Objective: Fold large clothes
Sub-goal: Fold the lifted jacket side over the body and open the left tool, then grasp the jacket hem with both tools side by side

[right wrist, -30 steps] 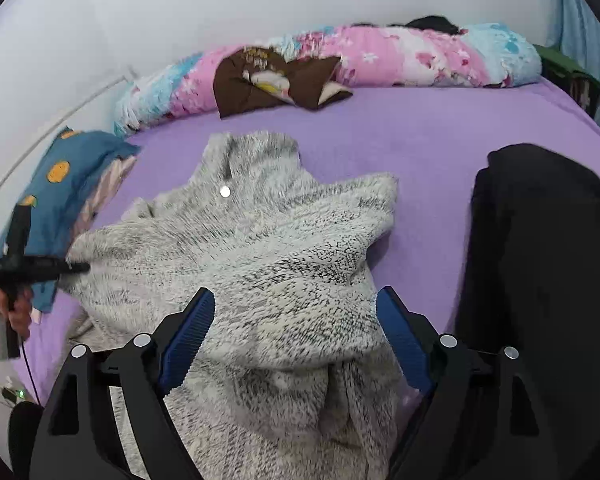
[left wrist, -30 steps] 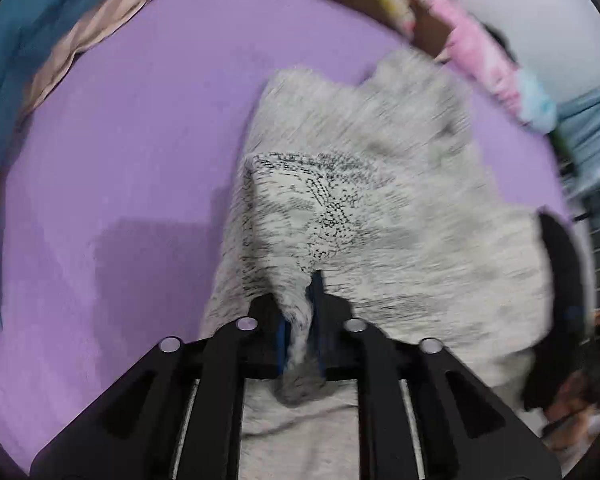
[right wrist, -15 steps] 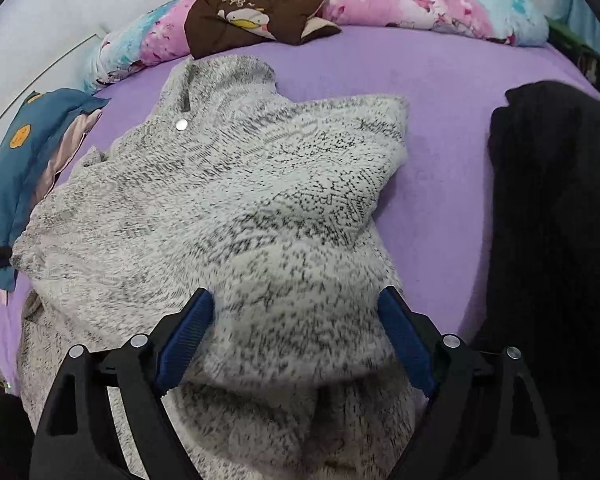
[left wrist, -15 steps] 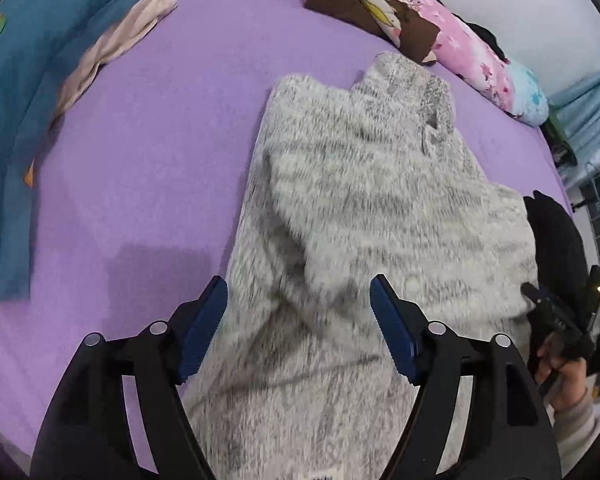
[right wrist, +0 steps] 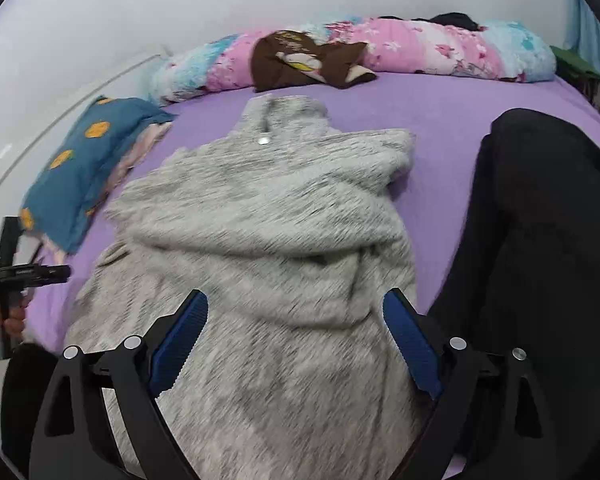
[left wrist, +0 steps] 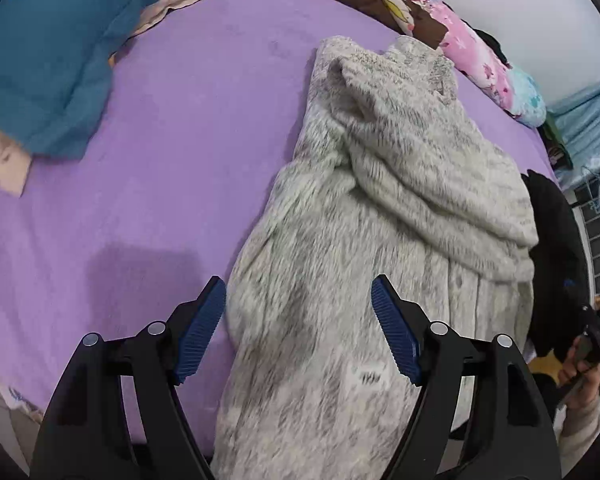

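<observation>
1. The left gripper (left wrist: 298, 326) stands wide open with nothing pinched; the grey fleece sweater (left wrist: 380, 216) lies below and ahead of its jaws, spread on the purple bedsheet (left wrist: 172, 152).
2. The right gripper (right wrist: 296, 344) is empty too, its jaws opening further; the same sweater (right wrist: 268, 220) runs from between its pads forward to the collar.
3. Risk: both sleeves look folded loosely over the body, bunched rather than flat. A grab at a thick ridge may catch several layers, so the next fold would probably drag askew.
4. Risk: a black garment (right wrist: 540, 240) lies just right of the right gripper; a wide reach there might snag it.
5. Only the right wrist view shows the sweater's button (right wrist: 264, 141) and the left hand (right wrist: 8, 316) holding its handle; only the left wrist view shows the right hand (left wrist: 580, 372).
</observation>
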`<state>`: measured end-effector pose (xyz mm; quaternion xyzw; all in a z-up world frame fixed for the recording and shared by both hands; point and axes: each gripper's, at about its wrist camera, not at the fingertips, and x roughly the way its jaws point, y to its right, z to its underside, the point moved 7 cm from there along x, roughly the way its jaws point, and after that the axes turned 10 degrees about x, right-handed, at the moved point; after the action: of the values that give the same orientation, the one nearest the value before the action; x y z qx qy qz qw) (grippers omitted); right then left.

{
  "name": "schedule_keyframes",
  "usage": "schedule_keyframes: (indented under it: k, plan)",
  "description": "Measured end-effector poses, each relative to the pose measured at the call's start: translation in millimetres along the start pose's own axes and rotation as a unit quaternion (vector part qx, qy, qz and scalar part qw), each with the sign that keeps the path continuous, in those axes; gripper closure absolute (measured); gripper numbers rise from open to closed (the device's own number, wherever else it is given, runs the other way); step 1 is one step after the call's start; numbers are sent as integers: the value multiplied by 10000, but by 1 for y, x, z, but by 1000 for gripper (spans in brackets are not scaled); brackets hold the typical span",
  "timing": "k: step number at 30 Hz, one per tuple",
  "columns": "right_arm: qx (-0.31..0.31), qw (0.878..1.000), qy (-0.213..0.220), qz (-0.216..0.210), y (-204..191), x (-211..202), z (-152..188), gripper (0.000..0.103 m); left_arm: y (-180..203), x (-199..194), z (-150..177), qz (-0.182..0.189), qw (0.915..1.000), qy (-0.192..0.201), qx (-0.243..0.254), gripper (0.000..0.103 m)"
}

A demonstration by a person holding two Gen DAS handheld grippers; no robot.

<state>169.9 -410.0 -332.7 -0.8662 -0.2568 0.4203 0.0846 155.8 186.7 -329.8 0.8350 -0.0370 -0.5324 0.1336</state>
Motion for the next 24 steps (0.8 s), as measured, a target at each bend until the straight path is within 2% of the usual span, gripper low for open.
schedule_keyframes:
  k: [7, 11, 15, 20, 24]
  plan:
    - [373, 9992, -144, -15, 11, -15, 41, 15, 0, -13, 43, 37, 10000, 38, 41, 30]
    - [443, 9987, -244, 81, 21, -19, 64, 15, 1, -9, 70, -22, 9999, -19, 116, 30]
    - [783, 9958, -437, 176, 46, -20, 91, 15, 0, 2, 93, -25, 9999, -108, 129, 30]
    - [1101, 9916, -554, 401, 78, -18, 120, 15, -2, 17, 112, -31, 9998, -165, 146, 30]
    - [1474, 9865, -616, 350, 97, -14, 131, 15, 0, 20, 115, 22, 9998, -182, 116, 30]
